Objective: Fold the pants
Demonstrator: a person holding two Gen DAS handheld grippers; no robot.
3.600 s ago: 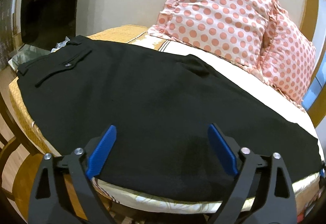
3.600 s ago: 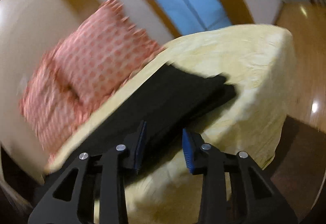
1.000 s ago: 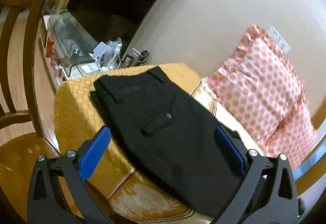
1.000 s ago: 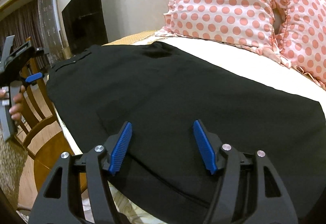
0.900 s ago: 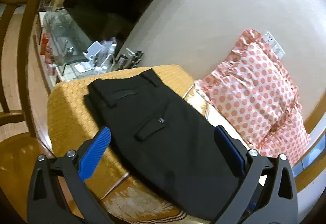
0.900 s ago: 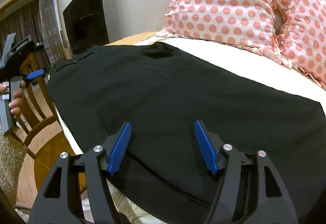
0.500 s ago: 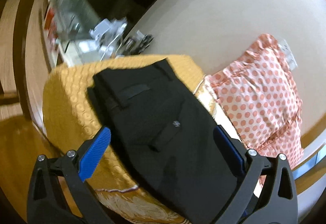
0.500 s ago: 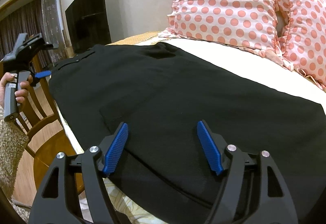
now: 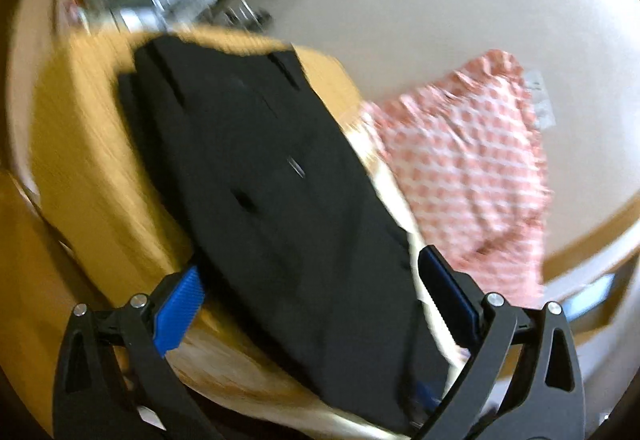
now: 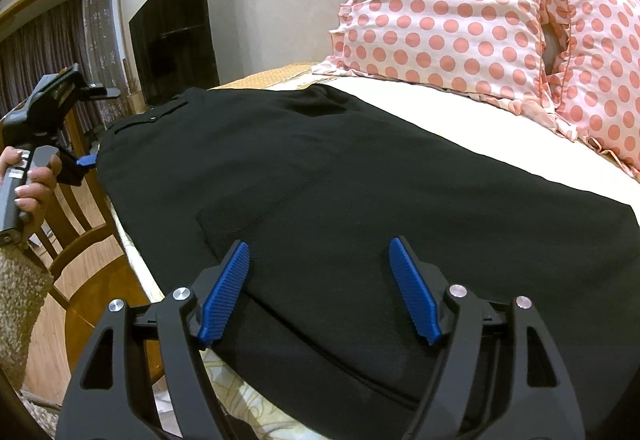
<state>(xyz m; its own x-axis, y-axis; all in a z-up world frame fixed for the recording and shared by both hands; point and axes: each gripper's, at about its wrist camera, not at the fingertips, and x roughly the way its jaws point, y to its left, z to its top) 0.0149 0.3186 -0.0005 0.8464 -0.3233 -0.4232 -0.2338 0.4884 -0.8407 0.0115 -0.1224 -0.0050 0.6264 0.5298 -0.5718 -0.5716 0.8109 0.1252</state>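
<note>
Left tongs [image 9: 308, 304], seemingly, swung nearer pants [image 9: 260, 176] waistband

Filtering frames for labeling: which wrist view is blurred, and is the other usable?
Left wrist view: heavy motion smear across the black pants, polka-dot pillow and shelf clutter; the left hand-held gripper itself stays sharp. Right wrist view: crisp, pants and pillows well lit, right hand-held gripper clear; only fisheye bending and dark corners.

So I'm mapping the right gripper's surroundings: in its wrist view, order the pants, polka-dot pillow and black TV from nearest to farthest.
From the right gripper:
1. Pants, directly below and ahead.
2. Polka-dot pillow, ahead, at the bed's far edge.
3. Black TV, far left, at the wall.
</note>
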